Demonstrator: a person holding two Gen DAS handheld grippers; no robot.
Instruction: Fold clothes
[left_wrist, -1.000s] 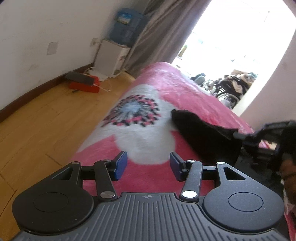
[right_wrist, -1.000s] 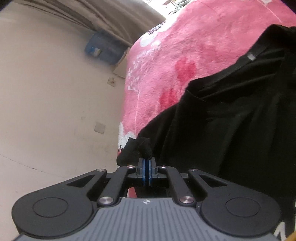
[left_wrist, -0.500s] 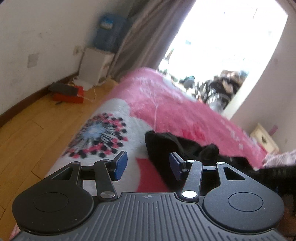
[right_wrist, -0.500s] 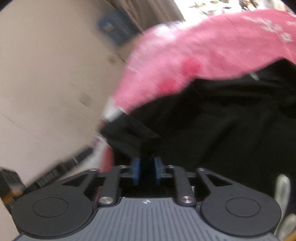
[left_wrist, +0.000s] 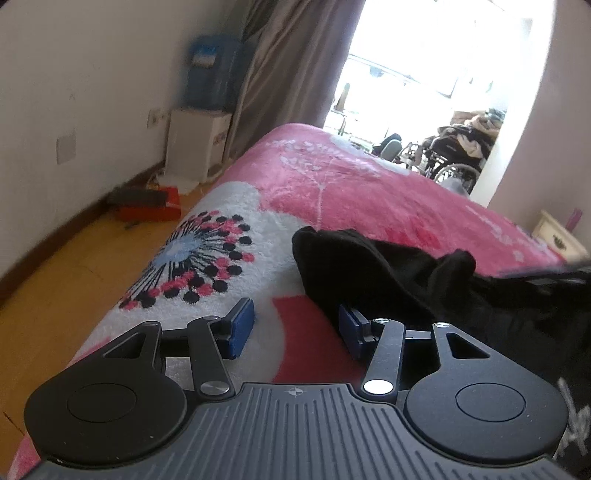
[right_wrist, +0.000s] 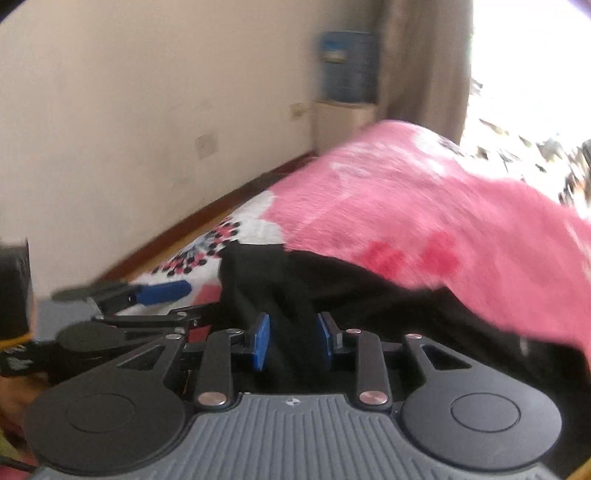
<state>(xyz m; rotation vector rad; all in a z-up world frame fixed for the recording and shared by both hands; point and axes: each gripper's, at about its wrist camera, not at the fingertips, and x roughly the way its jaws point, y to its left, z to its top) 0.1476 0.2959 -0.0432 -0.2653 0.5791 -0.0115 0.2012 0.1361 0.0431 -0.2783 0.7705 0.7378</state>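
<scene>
A black garment (left_wrist: 388, 273) lies crumpled on the pink and white blanket (left_wrist: 351, 184) of a bed. My left gripper (left_wrist: 295, 326) hovers low over the blanket at the garment's left edge. Its jaws are opening, with only blanket between them, and its right pad (left_wrist: 349, 330) sits beside the cloth. In the right wrist view the black garment (right_wrist: 369, 295) spreads ahead. My right gripper (right_wrist: 293, 339) stands partly open over it, with black cloth showing in the gap. The left gripper's blue pad (right_wrist: 162, 291) shows at the left of that view.
A white water dispenser (left_wrist: 199, 144) with a blue bottle (left_wrist: 210, 70) stands against the wall by a grey curtain (left_wrist: 288, 66). A red box (left_wrist: 155, 206) lies on the wooden floor (left_wrist: 55, 288) left of the bed. A wheelchair (left_wrist: 454, 162) and a cream nightstand (left_wrist: 557, 236) stand beyond.
My right gripper, shut on the garment's corner before, has parted its jaws, rolled upright and risen. My left gripper has slid right, up to the garment's edge.
</scene>
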